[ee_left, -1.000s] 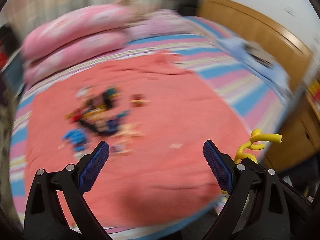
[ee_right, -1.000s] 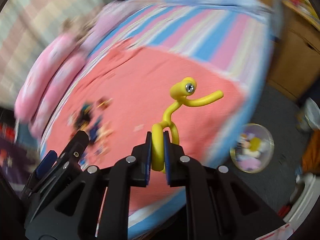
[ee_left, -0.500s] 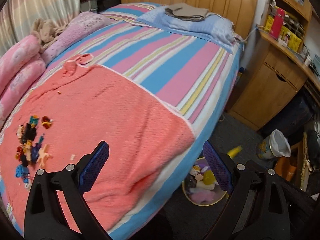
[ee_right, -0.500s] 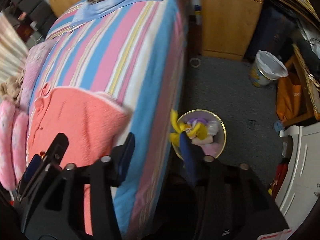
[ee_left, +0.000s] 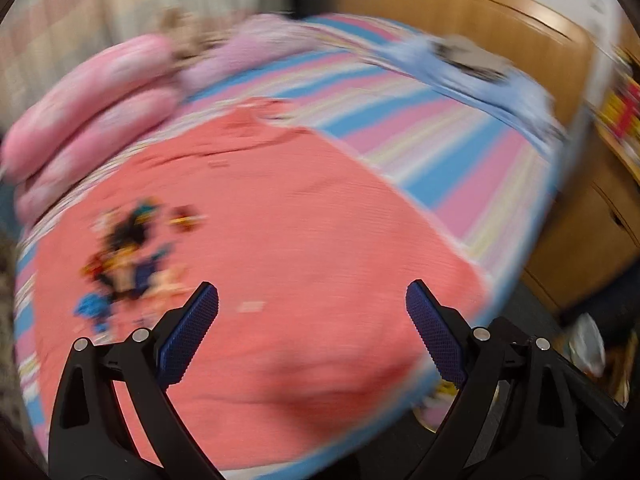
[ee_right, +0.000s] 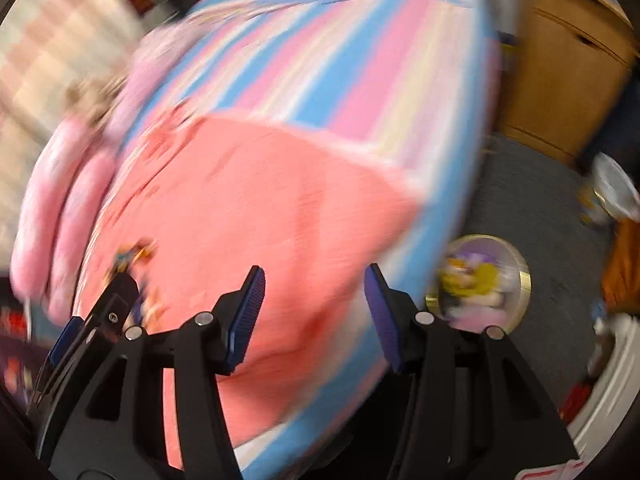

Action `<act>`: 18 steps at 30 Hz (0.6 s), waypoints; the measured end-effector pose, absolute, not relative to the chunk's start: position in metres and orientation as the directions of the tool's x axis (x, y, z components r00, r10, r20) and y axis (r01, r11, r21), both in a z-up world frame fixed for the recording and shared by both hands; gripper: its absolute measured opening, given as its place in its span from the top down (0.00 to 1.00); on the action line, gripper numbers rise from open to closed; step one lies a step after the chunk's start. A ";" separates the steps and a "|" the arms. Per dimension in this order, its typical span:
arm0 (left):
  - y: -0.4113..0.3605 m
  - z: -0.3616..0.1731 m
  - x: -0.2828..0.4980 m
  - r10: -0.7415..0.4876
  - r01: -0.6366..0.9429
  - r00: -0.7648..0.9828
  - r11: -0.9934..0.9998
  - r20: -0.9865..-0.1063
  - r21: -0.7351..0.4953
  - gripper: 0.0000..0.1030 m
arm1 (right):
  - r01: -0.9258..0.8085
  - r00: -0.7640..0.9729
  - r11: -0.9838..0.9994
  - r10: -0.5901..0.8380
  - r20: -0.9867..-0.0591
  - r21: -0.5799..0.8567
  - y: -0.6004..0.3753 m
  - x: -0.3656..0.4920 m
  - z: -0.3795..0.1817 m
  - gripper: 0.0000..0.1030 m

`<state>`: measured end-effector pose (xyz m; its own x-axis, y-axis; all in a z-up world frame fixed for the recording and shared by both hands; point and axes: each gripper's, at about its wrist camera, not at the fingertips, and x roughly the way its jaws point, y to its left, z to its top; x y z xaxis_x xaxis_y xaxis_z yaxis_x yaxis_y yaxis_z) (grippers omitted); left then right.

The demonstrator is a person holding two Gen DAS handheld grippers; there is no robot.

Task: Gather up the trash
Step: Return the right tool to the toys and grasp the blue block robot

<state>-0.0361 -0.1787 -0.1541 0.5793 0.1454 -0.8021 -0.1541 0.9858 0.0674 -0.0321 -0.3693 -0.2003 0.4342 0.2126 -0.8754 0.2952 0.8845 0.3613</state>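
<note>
Now empty, jaws spread on both left gripper (ee_left: 312, 320) and right gripper (ee_right: 314, 304), presumably readied for the small colourful litter pile (ee_left: 128, 256) on the salmon-pink knitted blanket (ee_left: 304, 248).

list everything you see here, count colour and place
blanket: one, salmon, spread over the near half of the bed
sheet: one, pink, blue and cream stripes, on the bed
toys: a blurred pile, mixed colours, on the blanket's left side
pillows: two, pink, along the bed's far left edge
headboard: one, wood, far end
cabinet: one, wood, right of the bed
bin: one, round, gold-rimmed, on the floor beside the bed, holding toys
left gripper: jaws open, empty
right gripper: jaws open, empty
</note>
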 end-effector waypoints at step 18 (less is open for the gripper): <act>0.128 -0.182 -0.154 0.540 -0.806 0.222 0.570 -0.812 0.159 0.10 | -0.498 0.071 0.820 0.364 -0.929 0.283 0.013 -0.027 -0.227 0.51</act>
